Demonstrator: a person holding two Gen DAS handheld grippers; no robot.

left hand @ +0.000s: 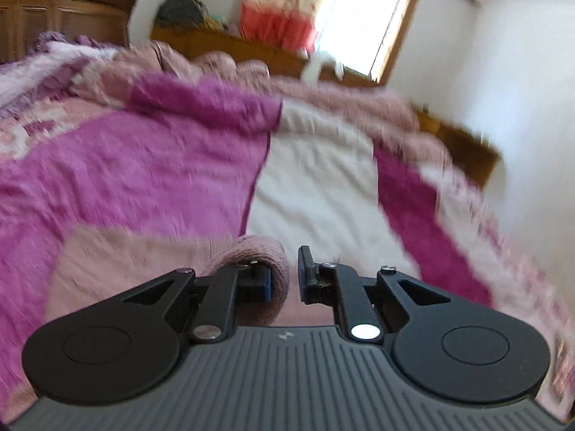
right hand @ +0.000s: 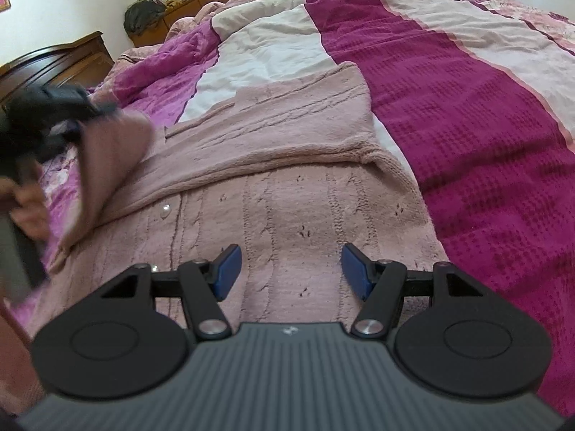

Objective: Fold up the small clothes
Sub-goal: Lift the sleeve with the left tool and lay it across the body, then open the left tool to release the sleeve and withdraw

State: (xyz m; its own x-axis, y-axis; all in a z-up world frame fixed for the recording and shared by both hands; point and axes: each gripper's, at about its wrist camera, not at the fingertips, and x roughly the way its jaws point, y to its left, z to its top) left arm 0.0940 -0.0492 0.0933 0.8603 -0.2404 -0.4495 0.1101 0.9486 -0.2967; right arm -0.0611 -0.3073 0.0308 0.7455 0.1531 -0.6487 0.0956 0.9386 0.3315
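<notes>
R hand-held gripper (right hand: 291, 269) spread over dusty-pink cable-knit cardigan (right hand: 287, 194) | L hand-held gripper (left hand: 285, 274) gapped, knit draped on one finger, grip unclear | magenta-white quilted bed cover (right hand: 449, 107)

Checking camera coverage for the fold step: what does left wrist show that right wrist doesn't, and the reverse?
Left wrist only: the bright window with its curtain, and a close look at pink knit fabric draped over the left gripper, jaws a little apart. The frame is motion-blurred.

Right wrist only: the pink cardigan spread on the bed with a sleeve folded across it, its button, the right gripper open above it, and the left gripper lifting one edge.

Both: the magenta and white quilt and the wooden headboard.
</notes>
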